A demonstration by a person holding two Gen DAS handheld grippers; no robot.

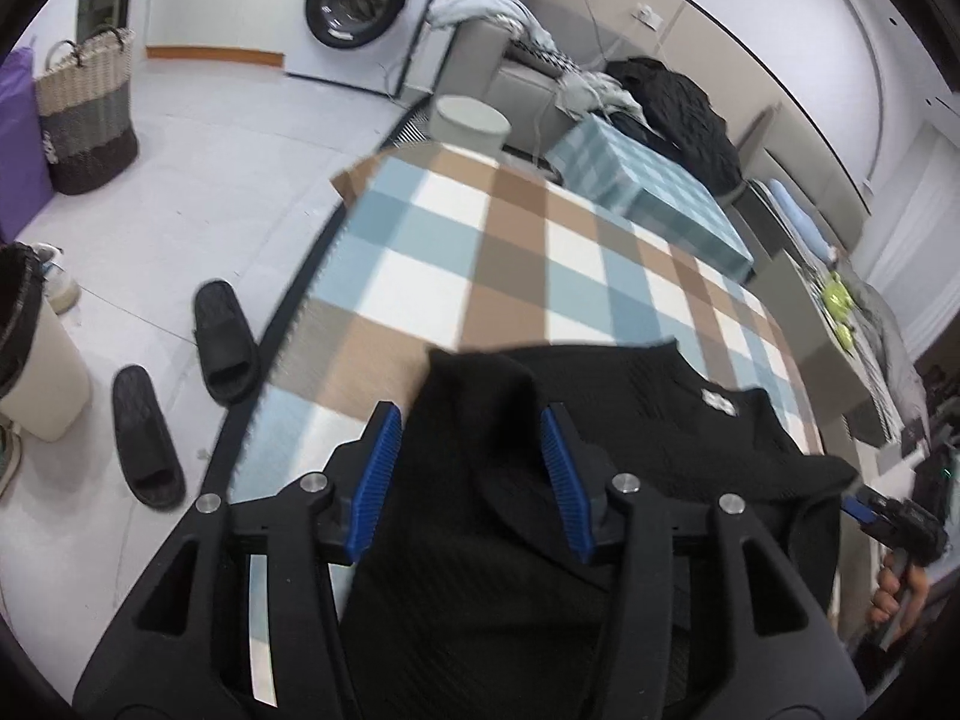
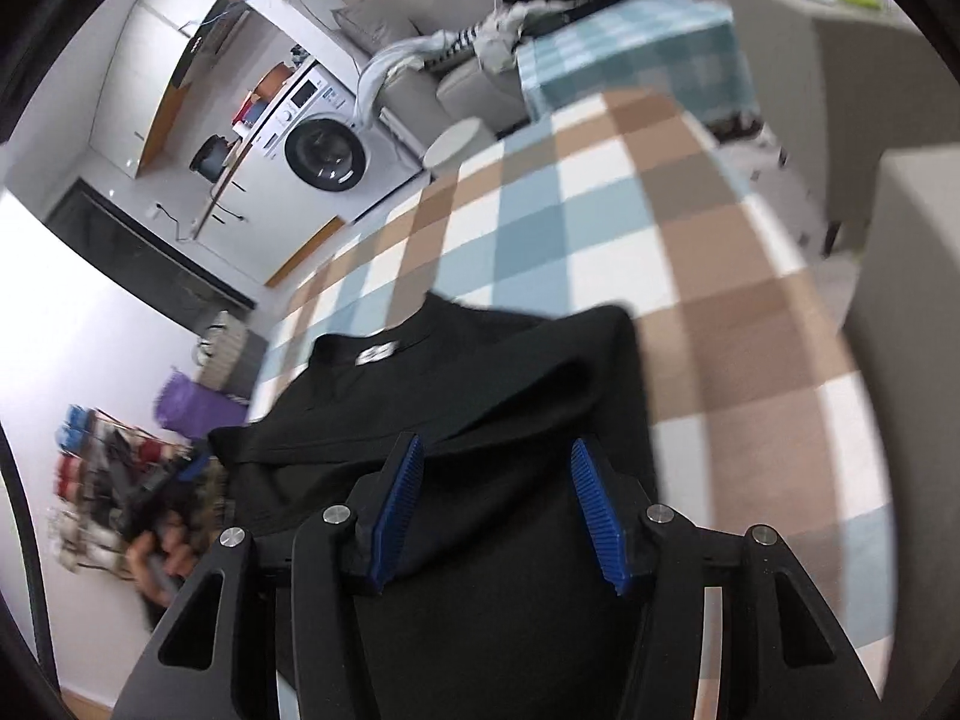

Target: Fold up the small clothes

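Observation:
A small black knit top (image 1: 600, 420) with a white neck label (image 1: 719, 402) lies on the checked tablecloth (image 1: 480, 252). My left gripper (image 1: 474, 450) is open, its blue pads wide apart over the garment's left side. In the right wrist view the same top (image 2: 480, 396) shows with its label (image 2: 378, 353) at the far left. My right gripper (image 2: 498, 480) is open above the garment's right sleeve fold. The right gripper also shows at the right edge of the left wrist view (image 1: 900, 525), held in a hand.
Two black slippers (image 1: 180, 384) and a bin (image 1: 36, 360) sit on the floor at left. A woven basket (image 1: 90, 114), a washing machine (image 1: 360, 6), a round stool (image 1: 471, 123) and a sofa with clothes (image 1: 630, 90) stand beyond the table.

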